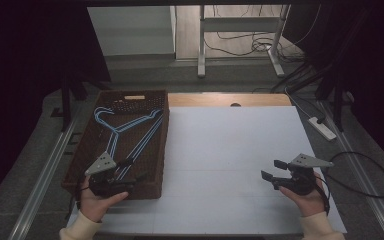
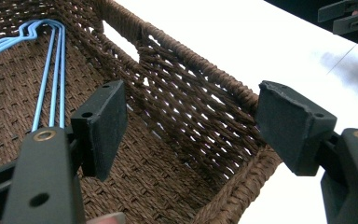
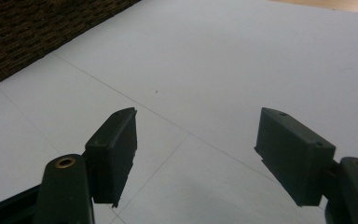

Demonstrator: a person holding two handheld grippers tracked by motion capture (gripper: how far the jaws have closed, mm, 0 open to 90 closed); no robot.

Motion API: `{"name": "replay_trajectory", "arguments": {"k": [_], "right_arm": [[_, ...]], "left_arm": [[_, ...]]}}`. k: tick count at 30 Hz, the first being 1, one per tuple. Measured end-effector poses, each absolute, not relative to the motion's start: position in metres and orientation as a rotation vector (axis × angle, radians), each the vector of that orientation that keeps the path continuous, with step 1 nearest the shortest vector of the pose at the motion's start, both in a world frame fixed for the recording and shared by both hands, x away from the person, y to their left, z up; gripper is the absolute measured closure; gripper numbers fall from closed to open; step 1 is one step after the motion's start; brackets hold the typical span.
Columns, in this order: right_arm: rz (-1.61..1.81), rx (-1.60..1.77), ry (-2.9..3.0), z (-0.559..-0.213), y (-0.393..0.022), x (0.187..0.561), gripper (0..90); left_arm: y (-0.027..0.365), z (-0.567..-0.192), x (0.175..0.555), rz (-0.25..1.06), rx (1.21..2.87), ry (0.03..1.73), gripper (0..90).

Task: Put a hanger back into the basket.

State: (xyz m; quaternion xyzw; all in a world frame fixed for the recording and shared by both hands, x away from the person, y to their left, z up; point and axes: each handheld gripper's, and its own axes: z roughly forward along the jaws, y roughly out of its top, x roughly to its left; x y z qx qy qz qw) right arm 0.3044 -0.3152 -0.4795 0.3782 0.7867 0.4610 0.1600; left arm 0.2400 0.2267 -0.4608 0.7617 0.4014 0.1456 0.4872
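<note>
So there's a brown woven basket [image 1: 160,145] sitting on the left side of a white table [image 1: 230,150], and inside it lie some blue wire hangers [image 1: 125,132], stacked together flat on the bottom with their hooks toward the far left corner. The left gripper [image 1: 132,170] is held over the near end of the basket, right above the lower ends of the hangers, with the person's left hand [image 1: 97,200] wrapped around it from the near edge. In the left gripper view the jaws stand wide apart with nothing between them but the basket's right wall [image 2: 191,93] and its near right corner; the left pad [image 2: 102,126] hangs just beside the hangers [image 2: 51,70] but isn't touching them, so nothing's grabbed. The right gripper [image 1: 272,170] is way over on the right side of the table, well apart from the basket, held in the right hand [image 1: 307,197] and pointing left. Its jaws are spread wide too, and in the right gripper view there's just bare table [image 3: 214,70] between them, with a bit of the basket [image 3: 28,32] in the far left corner. That gripper also pokes into the top right of the left gripper view [image 2: 347,16].
</note>
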Motion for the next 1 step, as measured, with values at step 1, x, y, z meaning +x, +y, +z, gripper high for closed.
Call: {"name": "replay_trajectory", "arguments": {"k": [1], "right_arm": [[1.317, 1.079, 2.247, -0.4794, -0.315, 0.3042, 29.7]], "left_arm": [[0.2267, -0.4606, 0.2399, 0.353, 1.853, 0.975, 26.1]]}}
